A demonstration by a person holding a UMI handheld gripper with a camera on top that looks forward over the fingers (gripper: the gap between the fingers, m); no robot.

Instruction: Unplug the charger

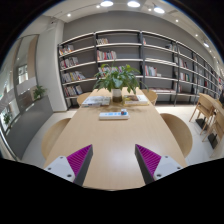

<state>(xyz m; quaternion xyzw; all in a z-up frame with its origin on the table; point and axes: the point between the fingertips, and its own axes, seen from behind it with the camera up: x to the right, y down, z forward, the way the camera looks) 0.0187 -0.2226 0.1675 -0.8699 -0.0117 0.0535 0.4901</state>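
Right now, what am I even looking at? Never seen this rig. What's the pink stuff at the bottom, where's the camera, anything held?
There is no robot arm here. A person carries a handheld two-finger gripper, and the single picture comes from a wide-angle camera riding on it, looking forward along the jaws. The pink pieces are the pads on the inner faces of the two jaws. They stand wide apart with nothing between them, so nothing is held.

Ahead is a long light wooden table in what looks like a library. On it, beyond the jaws, lies a flat white object, perhaps a power strip; I cannot tell for sure. Further back stands a potted plant with some papers or books around it. Chairs flank the table, and bookshelves line the far wall. No charger is clearly visible.
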